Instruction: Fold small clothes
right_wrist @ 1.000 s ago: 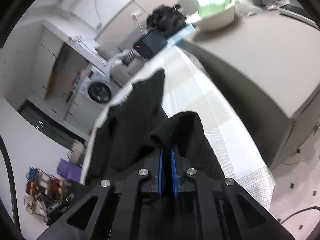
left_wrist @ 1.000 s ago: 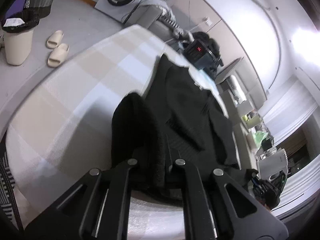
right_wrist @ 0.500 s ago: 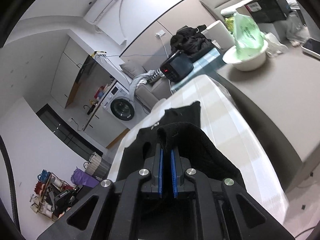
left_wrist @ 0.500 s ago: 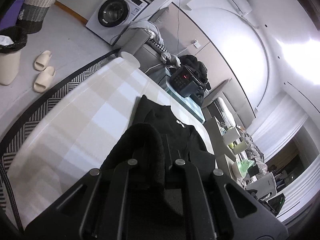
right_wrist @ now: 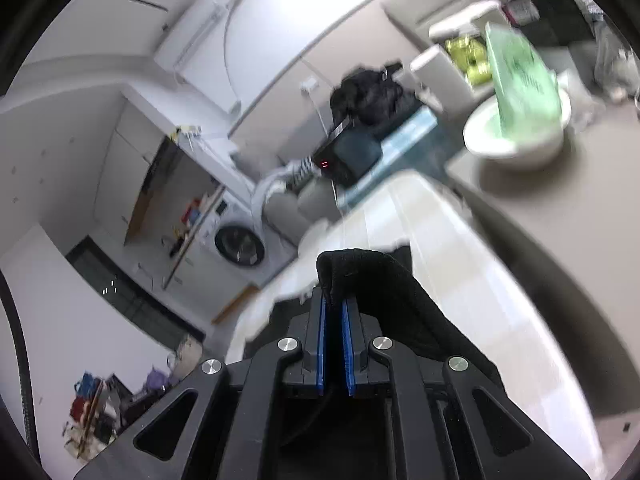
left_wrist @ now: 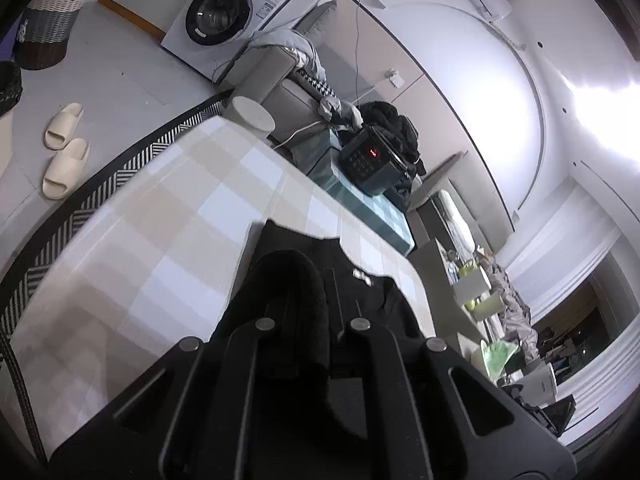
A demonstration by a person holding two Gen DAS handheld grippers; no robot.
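Observation:
A small black garment [left_wrist: 360, 296] lies on the checked tablecloth [left_wrist: 168, 216], its far edge flat on the table. My left gripper [left_wrist: 308, 320] is shut on a bunched fold of it, the cloth draped over the fingers and hiding the tips. My right gripper [right_wrist: 334, 304] is shut on another fold of the black garment [right_wrist: 384, 284], pinched between the blue pads [right_wrist: 320, 336] and lifted above the table. A white label shows on the garment in the left wrist view.
A black device with a red display [left_wrist: 372, 160] sits on a teal box past the table's far end. A washing machine [left_wrist: 224, 12], sofa, slippers [left_wrist: 64, 152] and basket stand on the floor. A white bowl with a green bag [right_wrist: 520, 120] sits on the grey counter.
Both grippers have lifted and carried their folds of the garment toward its far edge. Less of the garment lies flat ahead of them now.

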